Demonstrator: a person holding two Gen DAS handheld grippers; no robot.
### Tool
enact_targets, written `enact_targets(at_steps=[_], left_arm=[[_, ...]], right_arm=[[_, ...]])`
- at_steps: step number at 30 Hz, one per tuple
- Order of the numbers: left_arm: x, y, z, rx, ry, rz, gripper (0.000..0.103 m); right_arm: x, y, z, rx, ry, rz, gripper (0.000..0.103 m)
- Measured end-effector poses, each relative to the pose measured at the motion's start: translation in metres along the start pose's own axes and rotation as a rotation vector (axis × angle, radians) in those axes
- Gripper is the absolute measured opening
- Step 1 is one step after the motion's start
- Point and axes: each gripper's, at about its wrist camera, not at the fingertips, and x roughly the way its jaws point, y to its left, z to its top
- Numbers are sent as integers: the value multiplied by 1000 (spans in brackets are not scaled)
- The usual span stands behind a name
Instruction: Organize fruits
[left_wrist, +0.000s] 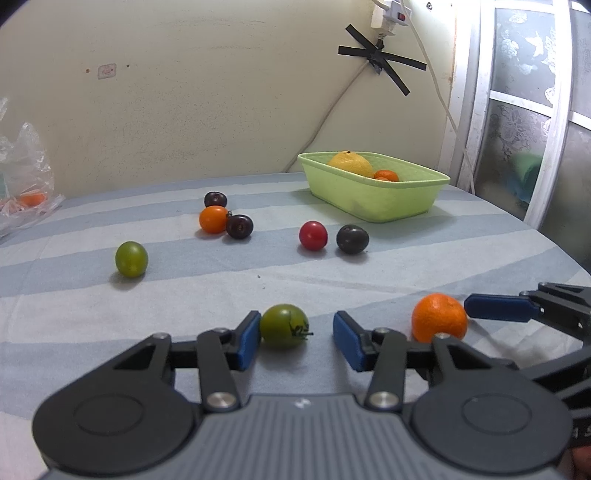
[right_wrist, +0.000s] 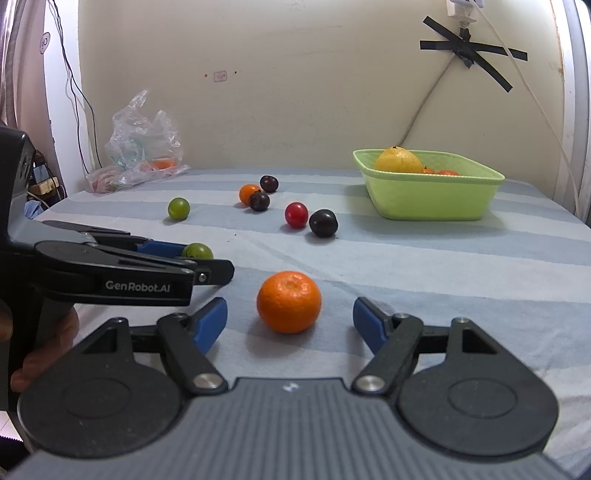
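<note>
Left hand-held gripper (left_wrist: 295, 338) wide open around green tomato (left_wrist: 283, 325), touching one finger, right hand-held gripper (right_wrist: 290, 321) wide open around orange (right_wrist: 289, 301), not touching, green basket (right_wrist: 430, 199) near far right corner of striped surface (right_wrist: 443, 258)

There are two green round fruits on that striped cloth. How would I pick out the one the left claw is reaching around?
Start at the lime-green tub near the wall, then come straight toward the camera to the left gripper. The green tomato sits between its open blue fingers. Unlike the other green fruit, it is darker and shows a stem scar.
</note>
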Motion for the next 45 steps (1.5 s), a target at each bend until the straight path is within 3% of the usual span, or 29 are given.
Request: enact_targets(at_steps=[3, 7, 8, 12, 15, 19, 24, 31, 34, 38, 45], left_arm=[[0, 3, 0, -18, -4, 17, 28], [-1, 8, 1, -46, -4, 5, 27], [-1, 8, 2, -44, -3, -3, 27], [2, 3, 13, -64, 17, -89, 27], [9, -11, 38, -38, -3, -130, 27], [30, -39, 78, -2, -43, -178, 27], [79, -65, 120, 1, -50, -168, 27], [142, -72, 146, -19, 14, -108, 27], [150, -73, 145, -7, 24, -82, 37], [140, -62, 144, -50, 6, -107, 48], [62, 2, 129, -185, -104, -83, 48]], right_arm=[[0, 1, 0, -6, 0, 0, 75], [3, 1, -1, -11, 21, -13, 41], [2, 1, -1, -10, 17, -16, 40], [-3, -6, 0, 18, -9, -11, 39], [-3, -24, 10, 72, -20, 11, 39], [1, -62, 40, 111, -86, -24, 39], [22, -107, 81, 122, -177, -107, 39], [65, -147, 96, 122, -166, -181, 40], [75, -153, 92, 118, -148, -196, 42], [71, -162, 85, 126, -176, -225, 55], [42, -156, 83, 177, -258, -199, 54]])
